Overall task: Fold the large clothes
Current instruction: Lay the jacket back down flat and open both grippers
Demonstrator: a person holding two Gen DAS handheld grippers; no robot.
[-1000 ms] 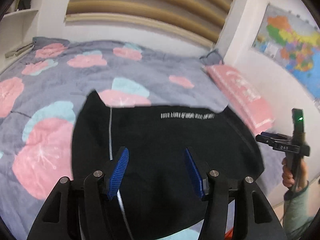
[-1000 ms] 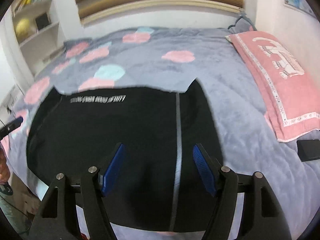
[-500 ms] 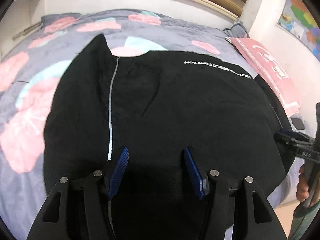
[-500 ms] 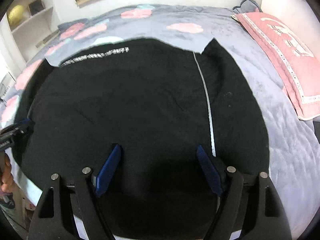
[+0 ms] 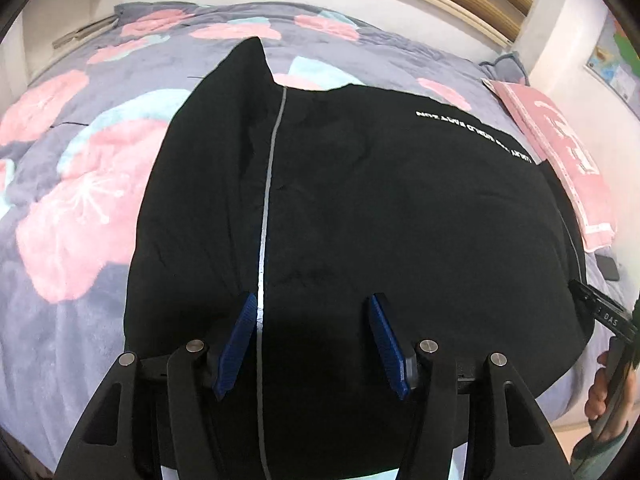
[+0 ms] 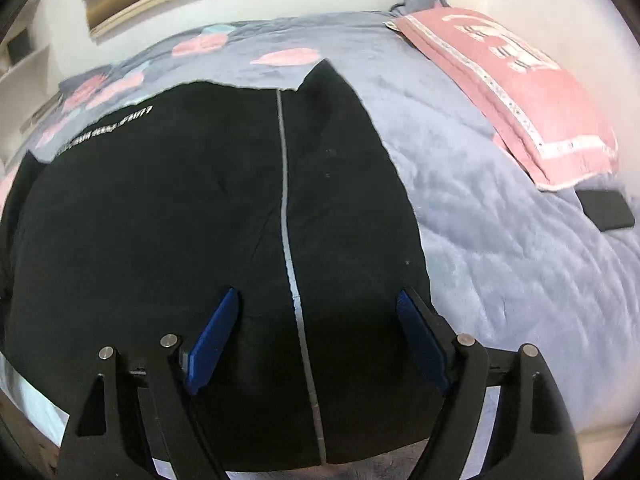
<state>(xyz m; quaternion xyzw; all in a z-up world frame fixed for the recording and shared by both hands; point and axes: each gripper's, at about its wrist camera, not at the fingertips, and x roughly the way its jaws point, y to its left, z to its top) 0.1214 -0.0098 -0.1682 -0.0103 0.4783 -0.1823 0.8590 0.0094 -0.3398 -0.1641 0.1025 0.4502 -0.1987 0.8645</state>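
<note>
Left wrist view: the left gripper (image 5: 312, 336) hangs low over the near part of a black garment (image 5: 400, 220), its blue pads (image 5: 237, 344) spread wide with nothing between them. The garment lies flat across the bed (image 5: 72, 320), which carries a grey blanket with pink and teal blossoms, and fills the frame's centre. A thin grey stripe (image 5: 267, 200) runs from 12 o'clock down towards 6 o'clock, passing just inside the left pad. A line of white lettering (image 5: 476, 132) sits towards 2 o'clock near the garment's far edge, and a pointed corner of cloth (image 5: 250, 56) stands up at about 11 o'clock. A pink pillow (image 5: 560, 152) lies at 2 to 3 o'clock beside the garment. At 4 o'clock the right gripper's black body (image 5: 604, 312) shows at the garment's edge, with the right hand (image 5: 600, 396) below it; a dark phone (image 5: 609, 268) lies on the blanket nearby.

Right wrist view: the right gripper (image 6: 316, 332) hovers over the same garment (image 6: 160, 240), jaws wide apart and empty. The stripe (image 6: 286, 220) runs between the pads (image 6: 212, 340). The lettering (image 6: 108, 128) is at 10 o'clock, the pillow (image 6: 512, 96) at 1 to 2 o'clock, and the phone (image 6: 606, 208) at 3 o'clock on the blanket. The garment covers the left and centre of the bed (image 6: 500, 260).
</note>
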